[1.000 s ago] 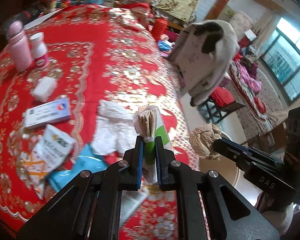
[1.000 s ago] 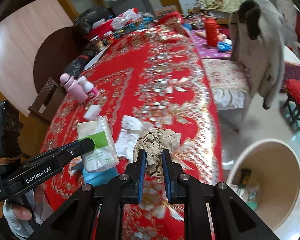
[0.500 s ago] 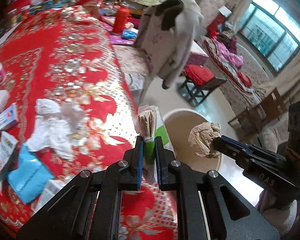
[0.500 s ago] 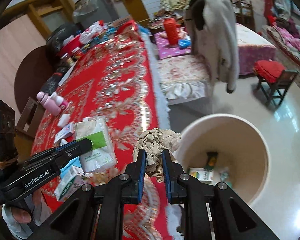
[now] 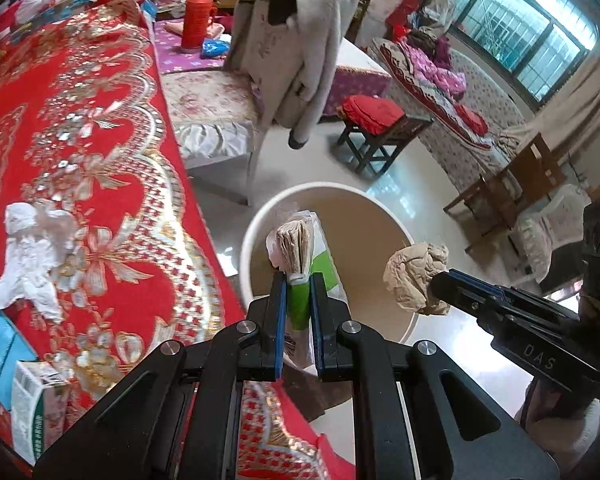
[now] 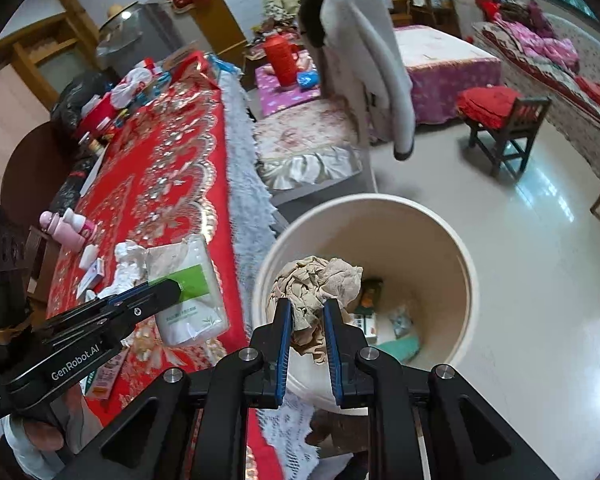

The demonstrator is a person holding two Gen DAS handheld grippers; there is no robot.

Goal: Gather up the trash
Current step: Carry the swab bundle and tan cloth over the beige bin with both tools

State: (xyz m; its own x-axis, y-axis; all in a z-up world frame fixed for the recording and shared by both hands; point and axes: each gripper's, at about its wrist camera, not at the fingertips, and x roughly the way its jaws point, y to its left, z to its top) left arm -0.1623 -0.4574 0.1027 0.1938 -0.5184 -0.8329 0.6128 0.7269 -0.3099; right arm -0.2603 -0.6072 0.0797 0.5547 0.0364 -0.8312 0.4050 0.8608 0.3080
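My left gripper (image 5: 298, 280) is shut on a tissue pack (image 5: 300, 248), white with a green label, and holds it at the table's edge beside the near rim of the cream trash bin (image 5: 260, 224). The pack also shows in the right wrist view (image 6: 190, 292). My right gripper (image 6: 306, 304) is shut on a crumpled brown paper ball (image 6: 314, 284), held over the open bin (image 6: 466, 264); the ball also shows in the left wrist view (image 5: 414, 276). Packaging (image 6: 370, 322) lies at the bin's bottom.
On the red patterned tablecloth (image 5: 80, 128) lie crumpled white tissues (image 5: 36, 256), a blue packet (image 5: 2, 344), a small box (image 5: 40, 408), pink bottles (image 6: 66, 226). A chair with a grey coat (image 5: 296, 52) and a small stool (image 5: 376, 128) stand beyond the bin on the floor.
Both grippers have swung right, off the table toward the bin, carrying the tissue pack and the paper ball. The bin now fills the middle of both views.
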